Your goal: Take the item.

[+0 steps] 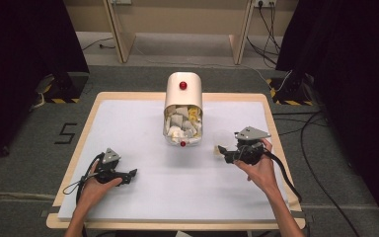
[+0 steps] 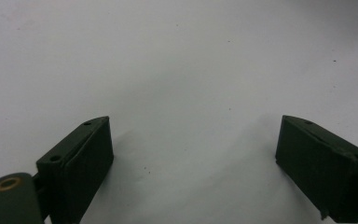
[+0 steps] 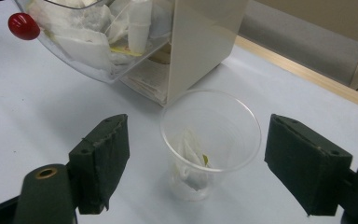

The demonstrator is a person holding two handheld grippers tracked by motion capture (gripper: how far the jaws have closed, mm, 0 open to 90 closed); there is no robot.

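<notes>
Clear plastic cup [image 3: 210, 140] holding a tea bag [image 3: 191, 158], standing on white table [image 1: 143, 197] beside cream dispenser [image 1: 183, 108], sitting untouched between released right gripper [image 3: 196, 163], left gripper [image 2: 193, 163] resting spread and empty, grey floor surrounding.

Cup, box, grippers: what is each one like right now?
Clear cup: upright, a tea bag inside.
Box drawer: tilted open, full of tea bags.
Right gripper: open, jaws either side of the cup, not touching.
Left gripper: open, nothing between its jaws.
</notes>
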